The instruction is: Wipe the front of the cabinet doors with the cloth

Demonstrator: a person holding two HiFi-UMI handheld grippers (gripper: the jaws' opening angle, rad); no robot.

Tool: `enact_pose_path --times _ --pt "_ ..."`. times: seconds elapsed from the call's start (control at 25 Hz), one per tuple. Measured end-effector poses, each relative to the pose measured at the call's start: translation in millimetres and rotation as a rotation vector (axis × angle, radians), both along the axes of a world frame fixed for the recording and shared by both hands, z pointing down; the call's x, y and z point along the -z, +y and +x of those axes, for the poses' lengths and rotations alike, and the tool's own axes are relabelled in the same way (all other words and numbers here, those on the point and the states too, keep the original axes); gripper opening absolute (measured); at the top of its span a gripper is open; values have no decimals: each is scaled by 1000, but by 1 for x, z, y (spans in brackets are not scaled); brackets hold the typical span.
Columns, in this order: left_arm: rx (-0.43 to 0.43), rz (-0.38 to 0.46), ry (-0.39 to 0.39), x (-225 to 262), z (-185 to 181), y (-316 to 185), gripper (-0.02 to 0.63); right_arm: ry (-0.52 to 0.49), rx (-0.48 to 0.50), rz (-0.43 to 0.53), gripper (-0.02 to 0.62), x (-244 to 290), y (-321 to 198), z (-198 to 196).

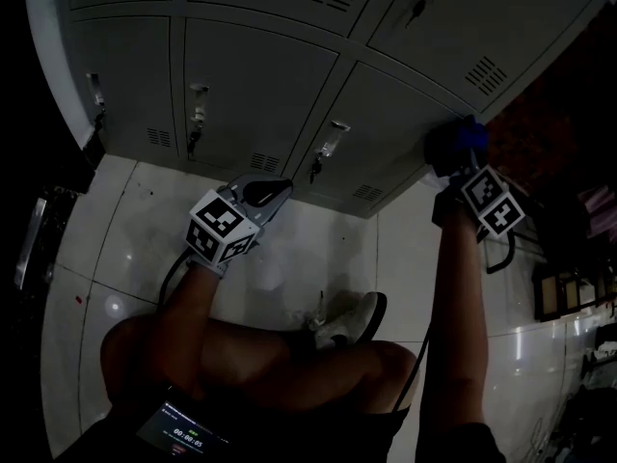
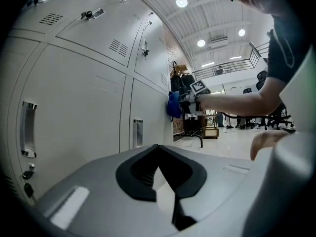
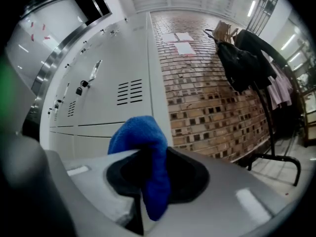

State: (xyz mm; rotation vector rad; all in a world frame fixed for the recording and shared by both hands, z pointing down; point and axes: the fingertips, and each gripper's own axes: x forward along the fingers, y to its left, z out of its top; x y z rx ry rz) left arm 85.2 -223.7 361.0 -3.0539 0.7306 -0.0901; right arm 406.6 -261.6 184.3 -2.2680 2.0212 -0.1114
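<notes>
Right gripper (image 1: pixel 453 158), at two o'clock in the head view, is clenched on the blue cloth (image 1: pixel 469 136), which appears pressed against the far-right door of the cabinet doors (image 1: pixel 260 85); the left gripper (image 1: pixel 273 190), at nine o'clock, has its jaws drawn together on nothing and hangs near the lower row of doors without touching it. Wiping looks under way at the right end, so the next move probably calls for steady pressure and a sweep towards nine o'clock across the other doors.
</notes>
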Motion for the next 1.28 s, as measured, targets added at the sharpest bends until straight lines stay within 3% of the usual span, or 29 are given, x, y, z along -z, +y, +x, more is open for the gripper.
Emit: enact_pose_path --times 0.36,0.6,0.92,1.28 --pt "3 -4 16 4 0 2 2 106 282 -50 77 -37 -29 -171" --pt "7 -1 49 12 -3 1 2 87 340 -112 77 -73 -61 -225" --pt "1 -1 49 11 -2 2 0 134 334 -126 77 -82 -71 -223" --pt "-3 -1 25 5 0 3 2 128 219 -149 77 -84 -53 -140"
